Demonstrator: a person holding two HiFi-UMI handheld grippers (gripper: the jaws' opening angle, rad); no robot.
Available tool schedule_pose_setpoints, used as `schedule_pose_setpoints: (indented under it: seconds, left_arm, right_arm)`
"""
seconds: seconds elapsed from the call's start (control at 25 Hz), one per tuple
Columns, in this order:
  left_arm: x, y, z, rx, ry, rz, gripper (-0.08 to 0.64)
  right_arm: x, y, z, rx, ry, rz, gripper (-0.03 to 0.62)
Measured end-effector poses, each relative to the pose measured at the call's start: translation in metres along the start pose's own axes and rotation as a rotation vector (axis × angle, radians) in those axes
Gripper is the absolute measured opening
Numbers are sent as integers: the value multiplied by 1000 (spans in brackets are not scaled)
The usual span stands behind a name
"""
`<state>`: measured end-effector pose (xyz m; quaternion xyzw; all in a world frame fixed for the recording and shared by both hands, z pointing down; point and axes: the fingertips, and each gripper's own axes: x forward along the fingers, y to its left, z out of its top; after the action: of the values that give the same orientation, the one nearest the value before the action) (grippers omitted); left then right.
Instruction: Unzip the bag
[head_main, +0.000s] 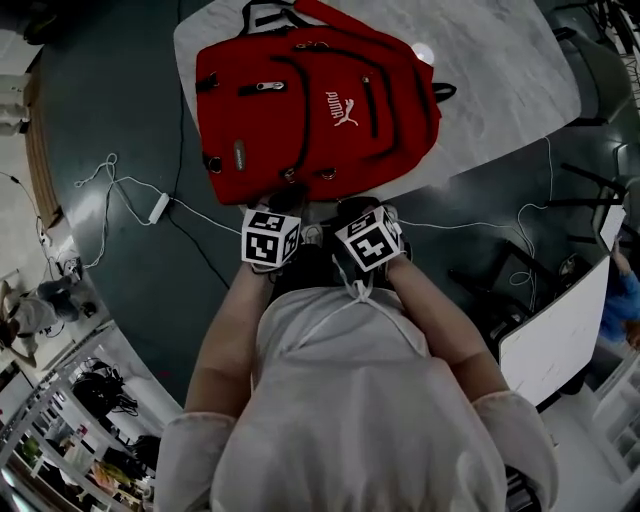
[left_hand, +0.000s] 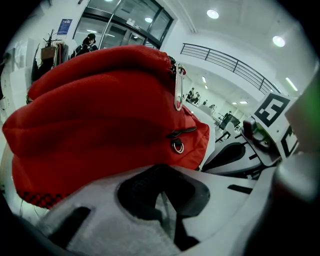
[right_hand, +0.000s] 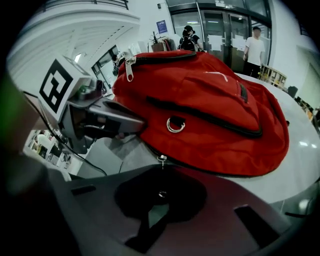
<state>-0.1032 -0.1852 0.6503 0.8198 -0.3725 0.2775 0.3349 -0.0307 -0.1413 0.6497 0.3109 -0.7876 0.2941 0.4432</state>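
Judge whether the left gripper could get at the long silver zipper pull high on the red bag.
Probably yes: the pull hangs exposed on the bag's facing side, above the left gripper, with nothing between them.

A red fabric backpack (left_hand: 100, 115) fills the view, a silver zipper pull (left_hand: 178, 90) dangling near its top and a small metal ring (left_hand: 178, 146) lower down. The left gripper's (left_hand: 162, 192) tongs look pressed together just beneath it.

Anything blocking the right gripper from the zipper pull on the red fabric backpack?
Nothing visible. The right gripper is at the small metal zipper pull on the near edge of the red fabric backpack, with its jaws closed on the pull. The left gripper sits off to the side, not in between.
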Motion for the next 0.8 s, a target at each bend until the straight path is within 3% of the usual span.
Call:
schedule_pose_setpoints:
  seconds: [0.36,0.8]
  left_arm:
    - [0,4,1,-56,-42,122,20]
    - [-1,7,0,-37,-64,237,20]
  right_arm:
    - [-13,-29,-19,11,13,83,28]
    - [-27,-80,-41,31,24,76,28]
